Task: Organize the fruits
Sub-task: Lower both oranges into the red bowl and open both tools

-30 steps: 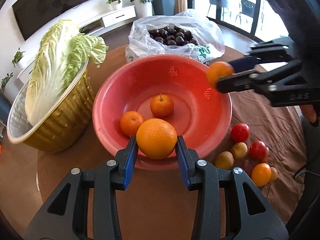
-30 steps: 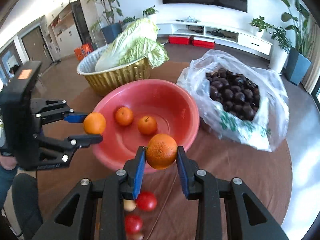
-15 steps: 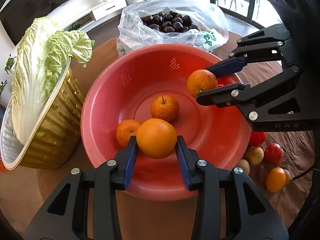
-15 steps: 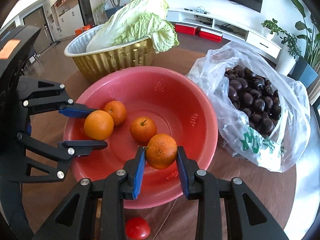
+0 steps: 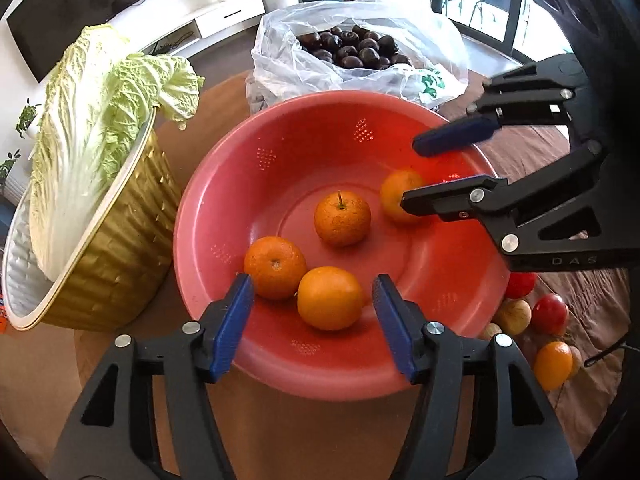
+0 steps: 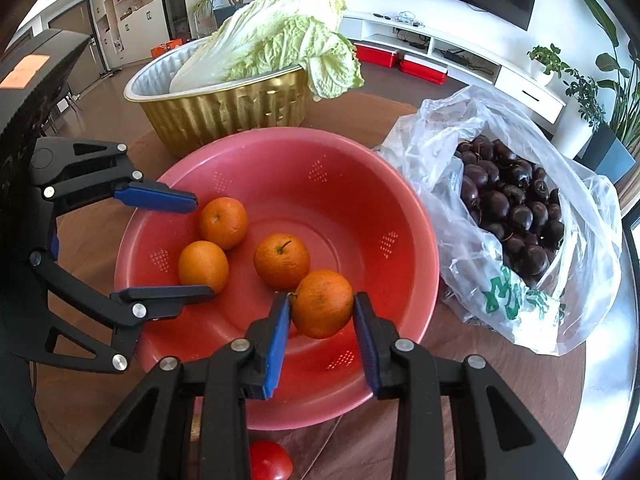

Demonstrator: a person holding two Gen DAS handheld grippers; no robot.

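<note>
Oranges sit in the red colander bowl (image 5: 224, 184) on the round table (image 5: 120, 360): four of them in all. The left gripper (image 5: 312, 312) points down over the near rim, its jaws opening, blue pads well clear on either side of one orange (image 5: 330, 298) that lies on the bowl's floor, touching a second orange (image 5: 275, 267) just to its left. A stemmed orange (image 5: 342, 218) rests near the bowl's middle.

The right gripper (image 6: 322, 312) reaches in from the opposite side. Its jaws are opening too, and the fourth orange (image 6: 322, 304) is between them; in the right wrist view the pads stand right at its sides, and whether they still press on it cannot be told for certain. In the left wrist view that same fruit appears low in the bowl, partly hidden behind the lower finger.

Beside the bowl stands a gold foil basin (image 5: 116, 240) holding a napa cabbage (image 5: 92, 128). Behind the bowl is a clear plastic bag (image 5: 436, 64) full of dark cherries (image 6: 512, 208). On the brown cloth outside the bowl lie loose fruits: red tomatoes (image 5: 554, 312), a small tan fruit (image 5: 514, 312) and a small orange one (image 5: 552, 364).
</note>
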